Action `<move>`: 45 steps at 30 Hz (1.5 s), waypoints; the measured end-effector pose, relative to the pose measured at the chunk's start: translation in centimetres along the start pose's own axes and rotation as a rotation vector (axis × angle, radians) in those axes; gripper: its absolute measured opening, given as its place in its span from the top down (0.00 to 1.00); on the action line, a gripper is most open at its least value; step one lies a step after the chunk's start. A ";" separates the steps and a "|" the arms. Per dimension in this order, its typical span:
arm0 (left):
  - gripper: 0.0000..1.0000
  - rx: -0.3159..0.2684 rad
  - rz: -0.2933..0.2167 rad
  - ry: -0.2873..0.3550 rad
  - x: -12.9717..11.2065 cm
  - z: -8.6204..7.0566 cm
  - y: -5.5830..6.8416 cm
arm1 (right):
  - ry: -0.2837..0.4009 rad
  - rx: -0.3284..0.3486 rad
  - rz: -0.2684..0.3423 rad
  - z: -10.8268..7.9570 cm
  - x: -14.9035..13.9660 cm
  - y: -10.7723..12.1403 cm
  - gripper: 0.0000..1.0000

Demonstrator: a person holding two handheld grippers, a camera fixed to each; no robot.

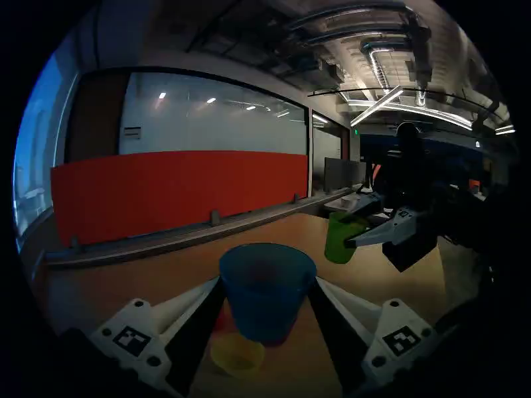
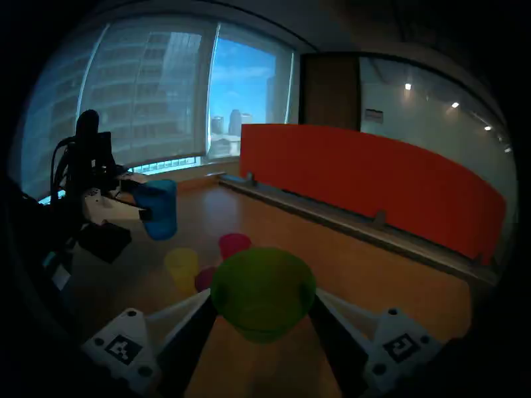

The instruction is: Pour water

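Firmly, left gripper (image 1: 267,284) clasps blue cup (image 1: 267,302), right gripper (image 2: 263,298) green cup (image 2: 263,282).

The blue cup (image 1: 267,292) hides most of a red cup (image 1: 223,321), the green cup (image 2: 263,292) covers part of a pink cup (image 2: 202,279), and both contents are indiscernible.

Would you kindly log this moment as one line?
left gripper holds blue cup | right gripper holds green cup | yellow cup, pink cup on table
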State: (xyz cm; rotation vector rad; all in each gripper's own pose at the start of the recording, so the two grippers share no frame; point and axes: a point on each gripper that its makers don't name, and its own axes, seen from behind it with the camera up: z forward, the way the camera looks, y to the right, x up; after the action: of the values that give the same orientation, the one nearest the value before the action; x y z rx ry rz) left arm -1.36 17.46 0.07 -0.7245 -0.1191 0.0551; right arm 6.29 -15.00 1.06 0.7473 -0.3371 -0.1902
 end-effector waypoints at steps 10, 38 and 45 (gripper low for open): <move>0.15 0.003 0.000 0.006 0.8 -0.2 -0.1 | 0.077 -0.002 -0.021 -1.0 3.1 -0.6 0.09; 0.15 -0.008 0.004 0.036 2.4 -0.7 0.6 | 0.232 -0.004 -0.007 -2.7 7.5 -1.6 0.09; 0.15 -0.004 0.008 0.042 2.8 -0.9 0.5 | 0.238 0.000 -0.022 -2.9 7.9 -1.9 0.09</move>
State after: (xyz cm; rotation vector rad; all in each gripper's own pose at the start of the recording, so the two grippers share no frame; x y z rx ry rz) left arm 1.51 17.51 -0.66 -0.7294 -0.0763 0.0478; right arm 14.62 -16.87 -0.39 0.7651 -0.1033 -0.1204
